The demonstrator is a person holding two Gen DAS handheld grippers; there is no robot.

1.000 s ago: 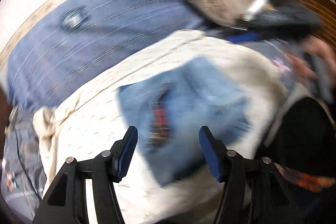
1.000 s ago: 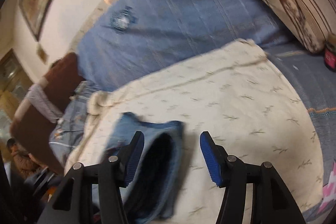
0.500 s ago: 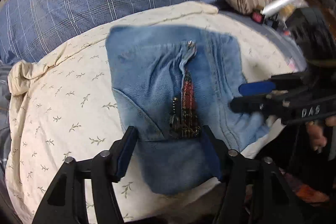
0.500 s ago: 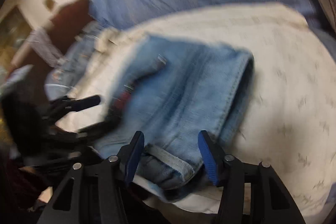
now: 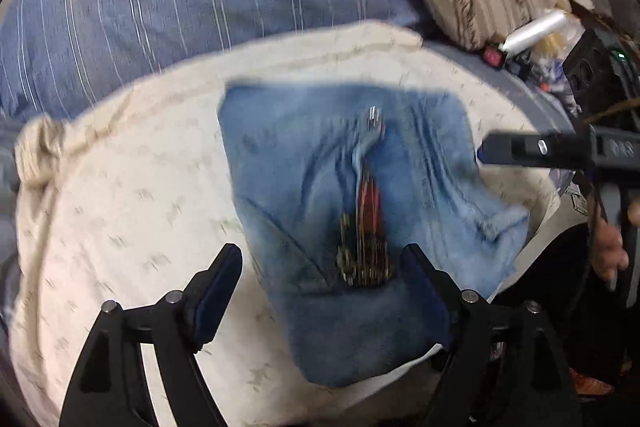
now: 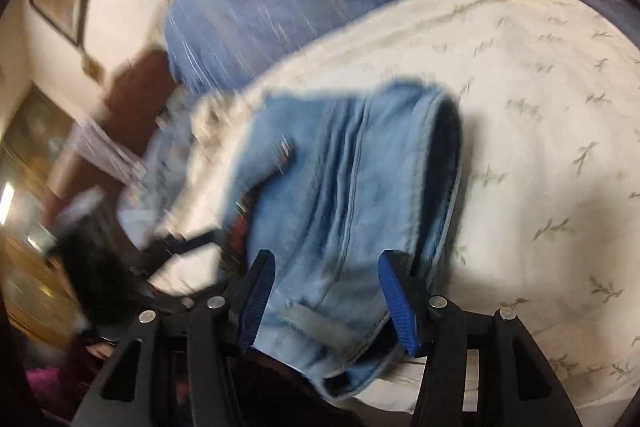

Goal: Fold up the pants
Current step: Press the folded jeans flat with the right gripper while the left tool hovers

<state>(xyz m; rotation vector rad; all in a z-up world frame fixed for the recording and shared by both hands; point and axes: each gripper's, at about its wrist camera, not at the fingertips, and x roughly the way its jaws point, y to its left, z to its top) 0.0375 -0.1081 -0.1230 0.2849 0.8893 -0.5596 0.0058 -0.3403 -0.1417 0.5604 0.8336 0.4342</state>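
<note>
Our left claw point(image 5: 322, 287) is opening over the folded pants point(image 5: 352, 187); our right claw point(image 6: 326, 301) straddles them half-open, grip unclear.

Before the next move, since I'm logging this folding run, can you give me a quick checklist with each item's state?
1. Folded jeans lie on the cream sheet: ok.
2. Left gripper jaws opening, fingers clear of denim: ok.
3. Right gripper straddles the waistband end: ok.
4. Right gripper gripping the denim: cannot tell.
5. Fold edges squared: not ok, the near corner spills off the sheet's edge.
</note>
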